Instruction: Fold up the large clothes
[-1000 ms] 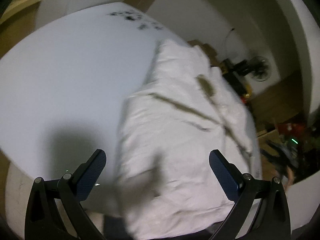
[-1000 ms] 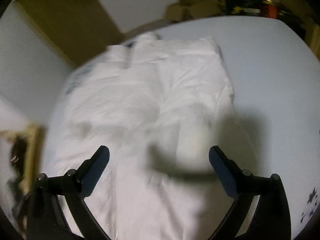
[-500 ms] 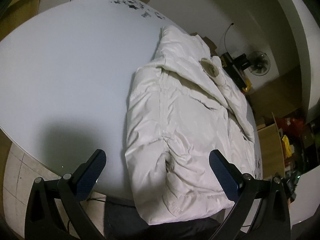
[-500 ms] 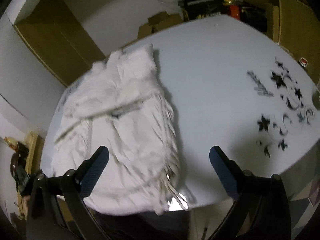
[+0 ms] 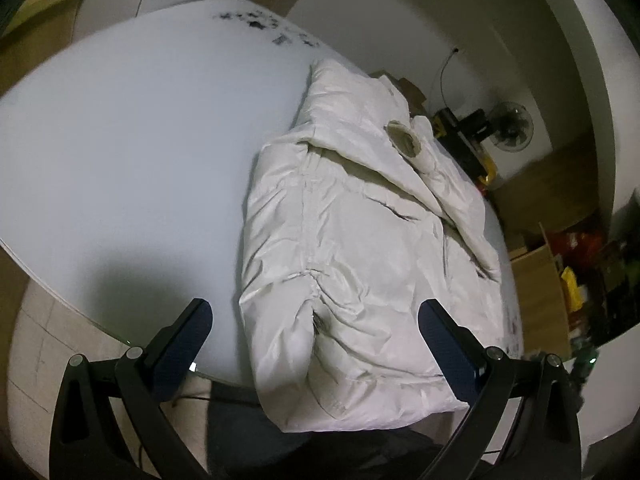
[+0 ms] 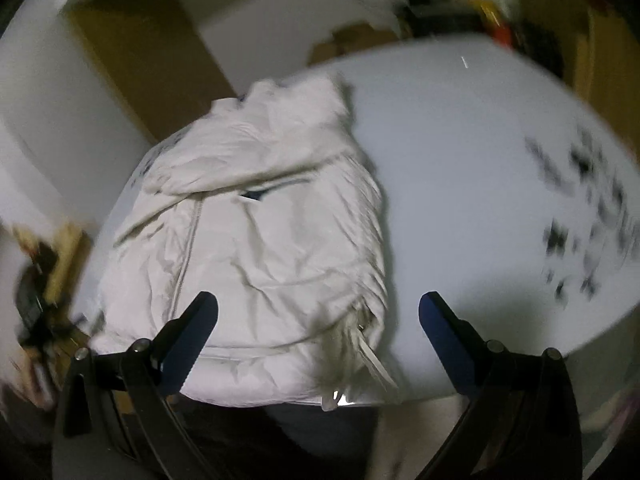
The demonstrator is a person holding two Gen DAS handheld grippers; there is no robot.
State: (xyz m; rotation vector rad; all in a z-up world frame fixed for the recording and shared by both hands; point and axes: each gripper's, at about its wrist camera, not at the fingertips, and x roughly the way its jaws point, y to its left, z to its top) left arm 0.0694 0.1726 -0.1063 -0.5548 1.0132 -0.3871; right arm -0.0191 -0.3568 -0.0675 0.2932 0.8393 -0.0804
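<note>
A white puffy jacket (image 5: 360,240) lies folded on the pale round table (image 5: 120,140), its near hem hanging slightly over the table's front edge. A sleeve cuff (image 5: 404,138) lies across its upper part. My left gripper (image 5: 314,320) is open and empty, held above the jacket's near end. In the right wrist view the jacket (image 6: 260,240) lies left of centre on the table (image 6: 460,180), zipper down its front and a drawstring at the near hem. My right gripper (image 6: 318,316) is open and empty, above the jacket's near right corner.
Black floral print marks one side of the table (image 6: 580,216). Beyond the far edge stand a floor fan (image 5: 510,124), cardboard boxes (image 5: 540,276) and clutter. Brown wooden doors (image 6: 152,60) and white walls lie behind. Tiled floor (image 5: 36,340) shows below the table's near left.
Both grippers have pulled back and up from the jacket, which now lies still. The right wrist view has swung back left toward the jacket and is blurred.
</note>
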